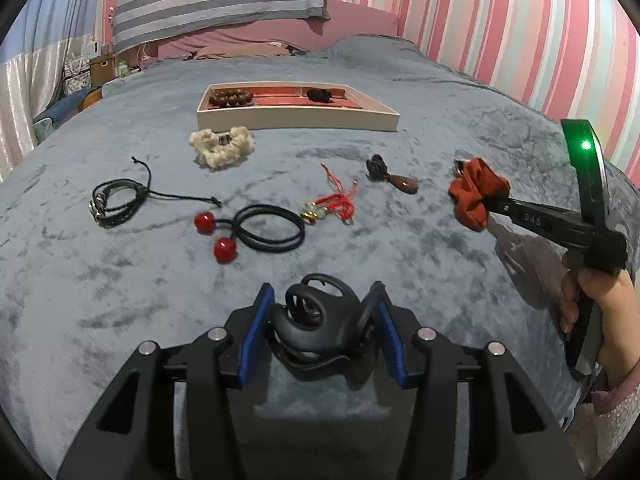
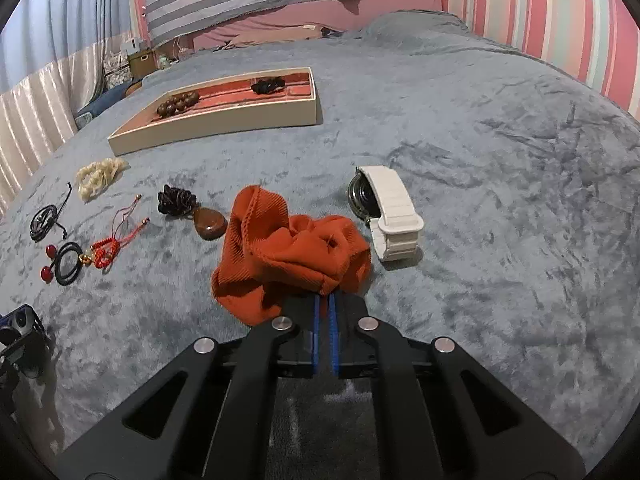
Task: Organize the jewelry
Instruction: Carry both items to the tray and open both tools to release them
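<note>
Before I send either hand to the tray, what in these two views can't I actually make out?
- Black hair claw, left view: its lower part is hidden behind the left gripper body.
- Orange scrunchie, right view: it covers the right gripper tips and the blanket beneath.
- Tray, both views: low angle, near wall hides the front compartment floors.
- Watch, right view: face turned away; left view doesn't show it.

Scrunchie [image 2: 288,252] rust-orange; tray [image 1: 296,122] cream w/ red lining; blanket [image 2: 500,160] grey-blue; wall [image 1: 500,20] pink-striped; watch band [image 2: 394,216] white.
</note>
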Action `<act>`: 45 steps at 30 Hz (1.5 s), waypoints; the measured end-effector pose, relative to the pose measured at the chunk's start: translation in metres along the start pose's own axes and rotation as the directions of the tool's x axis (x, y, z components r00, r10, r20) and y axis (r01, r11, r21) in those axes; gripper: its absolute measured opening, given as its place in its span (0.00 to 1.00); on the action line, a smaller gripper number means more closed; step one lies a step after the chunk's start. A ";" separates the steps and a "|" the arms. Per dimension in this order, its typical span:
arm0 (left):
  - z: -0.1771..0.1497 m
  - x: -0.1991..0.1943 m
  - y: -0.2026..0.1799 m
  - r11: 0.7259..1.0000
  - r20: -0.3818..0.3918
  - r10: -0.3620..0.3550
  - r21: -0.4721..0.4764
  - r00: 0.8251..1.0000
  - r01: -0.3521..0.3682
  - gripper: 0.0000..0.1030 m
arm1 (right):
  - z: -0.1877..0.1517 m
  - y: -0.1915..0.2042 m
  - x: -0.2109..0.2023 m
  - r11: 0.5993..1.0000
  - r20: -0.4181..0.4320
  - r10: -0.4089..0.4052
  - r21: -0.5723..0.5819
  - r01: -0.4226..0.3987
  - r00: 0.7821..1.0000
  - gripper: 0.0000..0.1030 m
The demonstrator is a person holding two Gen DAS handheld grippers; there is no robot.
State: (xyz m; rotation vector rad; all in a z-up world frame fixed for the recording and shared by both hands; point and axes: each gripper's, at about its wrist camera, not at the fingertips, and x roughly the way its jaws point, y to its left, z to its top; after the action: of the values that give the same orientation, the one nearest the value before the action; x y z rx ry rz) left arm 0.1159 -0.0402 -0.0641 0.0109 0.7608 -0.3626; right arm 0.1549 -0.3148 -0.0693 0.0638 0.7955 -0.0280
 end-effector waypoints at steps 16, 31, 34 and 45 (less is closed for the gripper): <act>0.055 0.004 0.023 0.998 0.053 0.064 -0.015 0.997 -0.063 0.48 | 0.044 0.002 -0.009 0.999 0.065 0.034 0.035 -0.037 0.997 0.04; 0.159 0.044 0.068 0.989 0.120 0.143 -0.042 0.982 -0.139 0.48 | 0.129 0.017 0.027 0.998 0.111 0.052 0.023 -0.055 0.992 0.04; 0.184 0.058 0.082 0.987 0.121 0.154 -0.067 0.981 -0.147 0.48 | 0.153 0.024 0.043 0.998 0.120 0.055 0.007 -0.056 0.991 0.04; 0.273 0.143 0.115 0.981 0.061 0.167 -0.108 0.984 -0.160 0.48 | 0.236 0.046 0.110 0.999 0.139 0.032 -0.015 -0.030 0.990 0.04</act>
State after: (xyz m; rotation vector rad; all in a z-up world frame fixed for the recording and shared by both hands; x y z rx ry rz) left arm 0.4320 -0.0157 0.0237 -0.0358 0.7033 -0.1658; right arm 0.4023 -0.2846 0.0185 0.0614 0.6553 0.0018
